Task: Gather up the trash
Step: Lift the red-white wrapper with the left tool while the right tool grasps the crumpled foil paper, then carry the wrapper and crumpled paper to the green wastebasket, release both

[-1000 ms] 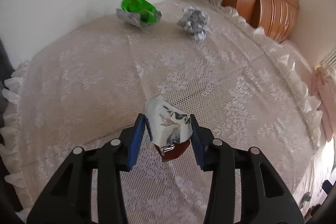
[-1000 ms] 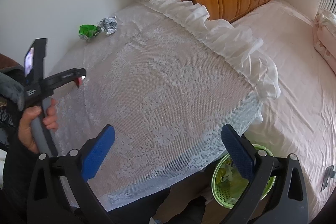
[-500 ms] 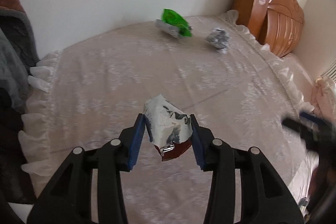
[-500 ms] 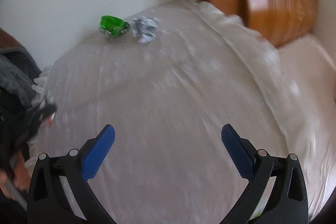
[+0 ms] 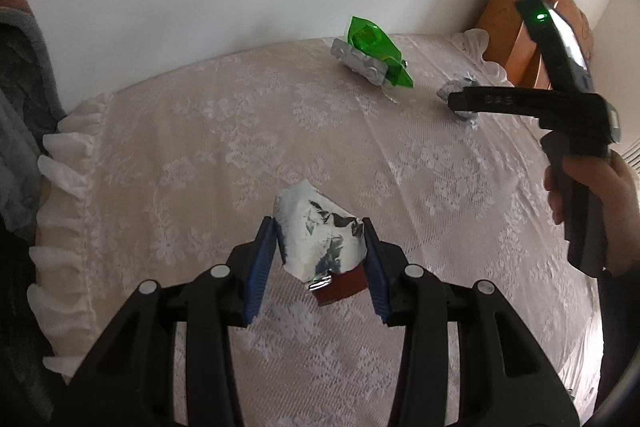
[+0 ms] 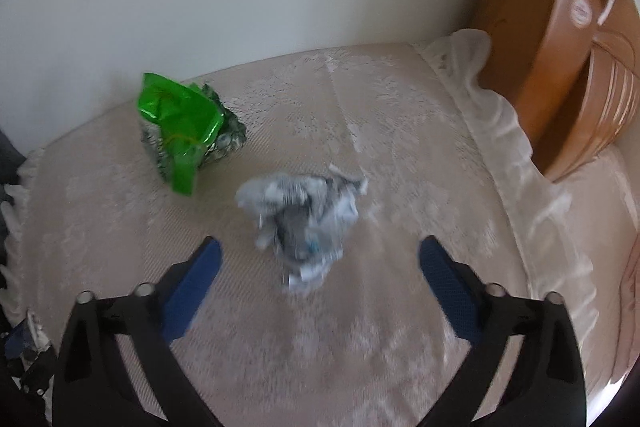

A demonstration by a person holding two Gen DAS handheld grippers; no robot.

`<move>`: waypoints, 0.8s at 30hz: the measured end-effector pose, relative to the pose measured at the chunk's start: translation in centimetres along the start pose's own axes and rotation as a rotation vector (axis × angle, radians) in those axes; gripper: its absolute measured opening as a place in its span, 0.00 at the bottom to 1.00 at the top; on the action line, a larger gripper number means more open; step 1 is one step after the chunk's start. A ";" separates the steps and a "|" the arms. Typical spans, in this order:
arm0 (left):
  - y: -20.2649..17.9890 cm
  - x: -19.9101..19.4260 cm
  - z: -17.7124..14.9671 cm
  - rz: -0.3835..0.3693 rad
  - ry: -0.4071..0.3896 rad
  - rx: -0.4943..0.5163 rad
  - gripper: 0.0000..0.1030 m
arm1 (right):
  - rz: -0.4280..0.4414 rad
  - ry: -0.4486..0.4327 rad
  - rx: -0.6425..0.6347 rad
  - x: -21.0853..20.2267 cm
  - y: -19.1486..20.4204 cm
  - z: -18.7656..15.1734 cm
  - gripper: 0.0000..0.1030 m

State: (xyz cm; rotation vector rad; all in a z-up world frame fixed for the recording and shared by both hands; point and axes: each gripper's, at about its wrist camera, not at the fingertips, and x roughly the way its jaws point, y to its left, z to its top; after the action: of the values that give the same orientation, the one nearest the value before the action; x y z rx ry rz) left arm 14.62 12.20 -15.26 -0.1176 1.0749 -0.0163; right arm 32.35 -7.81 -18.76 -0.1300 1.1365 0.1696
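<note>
My left gripper (image 5: 322,259) is shut on a crumpled silver and red wrapper (image 5: 320,243) and holds it above the lace-covered table (image 5: 200,155). A green foil wrapper (image 5: 374,53) lies at the far edge by the wall; it also shows in the right wrist view (image 6: 180,123). A crumpled silver-grey wrapper (image 6: 300,203) lies just ahead of my open right gripper (image 6: 316,267), between its fingers. In the left wrist view the right gripper's body (image 5: 520,101) hides most of that grey wrapper (image 5: 460,89).
A white wall runs behind the table. A wooden headboard (image 6: 568,39) stands at the right, with a bed beside it. The cloth's ruffled edge (image 5: 64,187) hangs at the left, next to grey fabric (image 5: 16,107).
My right gripper has moved forward across the table to the grey wrapper, which now sits between its open fingers. My left gripper has pulled back with its wrapper still held.
</note>
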 end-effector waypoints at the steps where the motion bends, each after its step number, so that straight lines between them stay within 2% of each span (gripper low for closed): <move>1: 0.0 0.1 0.2 0.001 -0.003 -0.001 0.40 | -0.002 0.002 -0.004 0.2 0.0 0.2 0.87; 3: -0.1 0.2 0.4 0.001 -0.004 -0.003 0.40 | -0.007 0.004 -0.010 0.5 0.1 0.5 0.78; 5: -0.1 0.3 0.5 -0.004 -0.003 -0.005 0.40 | 0.007 0.012 -0.008 0.7 -0.1 0.7 0.56; 7: -0.2 0.4 0.6 -0.004 -0.004 -0.006 0.40 | 0.013 0.020 -0.009 0.9 -0.1 0.9 0.47; 10: 0.0 0.2 0.6 -0.012 -0.010 -0.009 0.40 | 0.013 0.010 -0.011 0.7 -0.3 1.0 0.41; 15: 1.1 -1.2 0.2 -0.056 -0.036 -0.010 0.40 | 0.046 -0.033 0.022 -2.0 -0.9 -0.8 0.40; 21: 2.3 -2.6 -1.2 -0.065 -0.025 -0.006 0.40 | 0.106 -0.080 0.069 -6.2 -1.5 -5.6 0.40; 24: 1.7 -3.8 -2.3 -0.062 -0.022 0.027 0.40 | 0.132 -0.094 0.100 -8.6 -2.1 -9.7 0.40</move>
State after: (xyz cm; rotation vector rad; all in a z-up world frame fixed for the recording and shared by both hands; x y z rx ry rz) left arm 10.70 13.94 -13.20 -0.1261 1.0488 -0.0849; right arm 20.65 -12.33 -14.97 0.0410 1.0576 0.2332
